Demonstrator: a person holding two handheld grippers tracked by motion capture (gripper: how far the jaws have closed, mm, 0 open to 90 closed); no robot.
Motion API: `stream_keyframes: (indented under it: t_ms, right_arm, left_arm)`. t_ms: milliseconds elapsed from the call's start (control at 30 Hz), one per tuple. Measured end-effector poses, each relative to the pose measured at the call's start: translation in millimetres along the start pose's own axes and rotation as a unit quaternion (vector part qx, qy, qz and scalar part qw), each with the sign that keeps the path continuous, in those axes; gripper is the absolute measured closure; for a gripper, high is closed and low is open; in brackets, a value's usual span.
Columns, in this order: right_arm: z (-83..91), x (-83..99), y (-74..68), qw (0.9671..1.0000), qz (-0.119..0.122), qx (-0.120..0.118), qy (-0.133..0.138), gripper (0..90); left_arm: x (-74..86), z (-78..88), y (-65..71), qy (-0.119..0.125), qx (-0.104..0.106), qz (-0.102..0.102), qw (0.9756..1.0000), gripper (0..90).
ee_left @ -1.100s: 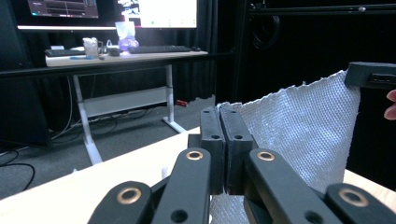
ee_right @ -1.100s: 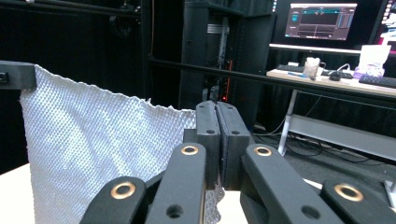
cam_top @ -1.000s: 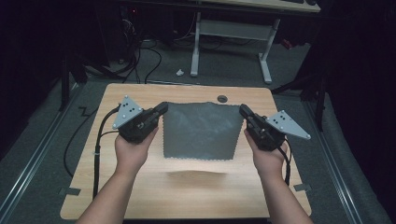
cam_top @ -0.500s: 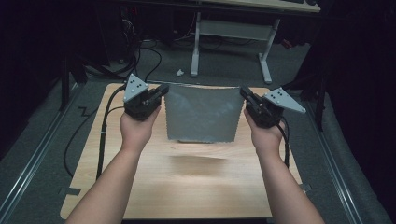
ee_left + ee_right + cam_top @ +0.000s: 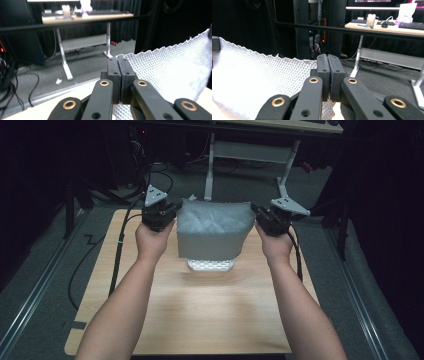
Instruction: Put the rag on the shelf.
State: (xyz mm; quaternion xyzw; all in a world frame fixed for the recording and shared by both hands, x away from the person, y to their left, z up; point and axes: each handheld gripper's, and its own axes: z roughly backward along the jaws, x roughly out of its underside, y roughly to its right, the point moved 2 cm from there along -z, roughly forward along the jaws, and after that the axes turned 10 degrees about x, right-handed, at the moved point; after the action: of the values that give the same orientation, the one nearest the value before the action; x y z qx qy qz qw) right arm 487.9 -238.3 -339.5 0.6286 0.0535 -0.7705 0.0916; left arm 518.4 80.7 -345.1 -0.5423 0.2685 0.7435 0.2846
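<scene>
Pinching opposite top corners, the left gripper (image 5: 172,211) and right gripper (image 5: 256,211) (jaws pressed together) hold the white textured cloth (image 5: 214,229) hanging above the wooden table (image 5: 200,315).

Left gripper (image 5: 118,65) has its jaws pressed tight together, pinching the corner of a white waffle-textured cloth (image 5: 172,70). The cloth spreads away to the right of the gripper. Beyond the gripper stands a desk (image 5: 85,18), a keyboard (image 5: 107,11) on top.
</scene>
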Motion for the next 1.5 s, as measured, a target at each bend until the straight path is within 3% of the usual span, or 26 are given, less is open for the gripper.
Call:
stream_keyframes:
  t_ms: [167, 400, 967, 1500]
  right_arm:
    - [-17.8, 18.7, 4.3, 0.9996, 0.005, -0.001, -0.028, 89.8]
    - [-27.4, 40.5, 5.1, 0.998, 0.024, 0.0, -0.058, 89.7]
    - [-29.8, 74.1, -2.0, 0.9957, 0.027, -0.023, -0.085, 89.7]
    - [-30.0, 95.5, -10.9, 0.9933, 0.033, -0.045, -0.102, 89.6]
  left_arm:
    - [20.0, -13.8, -5.4, -0.046, 0.006, 0.006, 0.9989, 89.1]
    - [46.1, -23.9, -6.1, -0.081, 0.018, 0.015, 0.9964, 89.1]
    - [83.7, -21.4, -5.2, -0.081, 0.046, 0.047, 0.9945, 89.0]
    - [99.1, -21.8, 2.1, -0.103, 0.064, 0.04, 0.9919, 88.9]
